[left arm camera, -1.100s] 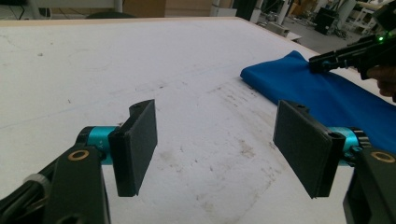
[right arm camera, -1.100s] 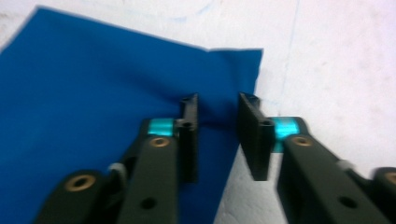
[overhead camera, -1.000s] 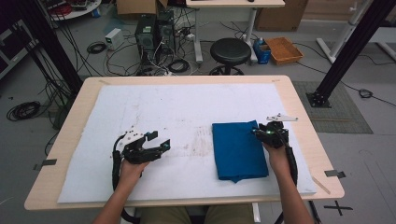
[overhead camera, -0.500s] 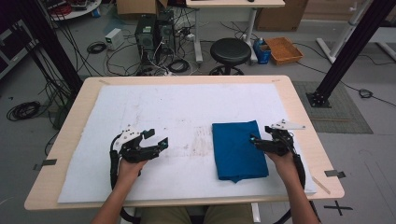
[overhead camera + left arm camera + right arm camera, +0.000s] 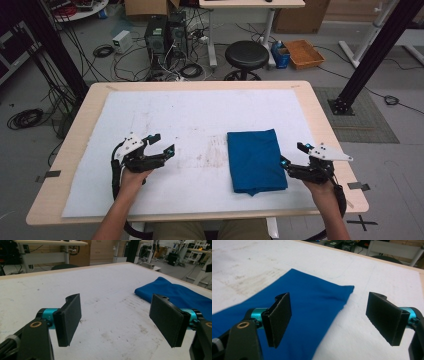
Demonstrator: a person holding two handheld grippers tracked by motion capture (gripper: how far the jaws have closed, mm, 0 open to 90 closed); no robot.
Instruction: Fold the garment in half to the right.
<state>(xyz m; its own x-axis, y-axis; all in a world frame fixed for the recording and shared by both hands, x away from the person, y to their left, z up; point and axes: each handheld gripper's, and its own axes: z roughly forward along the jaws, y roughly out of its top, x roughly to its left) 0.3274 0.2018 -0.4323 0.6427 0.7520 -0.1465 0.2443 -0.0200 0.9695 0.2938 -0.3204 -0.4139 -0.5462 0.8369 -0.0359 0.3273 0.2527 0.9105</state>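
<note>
A blue cloth (image 5: 255, 160) lies folded into a flat rectangle on the right half of the white sheet (image 5: 200, 120); its surface also appears in the left gripper view (image 5: 180, 293) and the right gripper view (image 5: 307, 305). My right gripper (image 5: 292, 155) (image 5: 332, 315) hovers just off the cloth's right edge near its front corner. Its jaws have just been opening and stand wide with nothing between them. My left gripper (image 5: 163, 143) (image 5: 117, 312) is over bare sheet well to the left of the cloth. Its jaws have also just been opening a little and hold nothing.
The wooden table (image 5: 320, 115) carries the stained white sheet. Beyond its far edge stand a black stool (image 5: 246, 55), computer towers (image 5: 165, 32) with loose cables, and a cardboard tray (image 5: 304, 52). Black frame posts (image 5: 370, 55) rise at the back right and back left.
My right gripper has drawn back from the cloth's far right corner to its near right side and off the cloth, and its jaws have opened. The left gripper has barely shifted.
</note>
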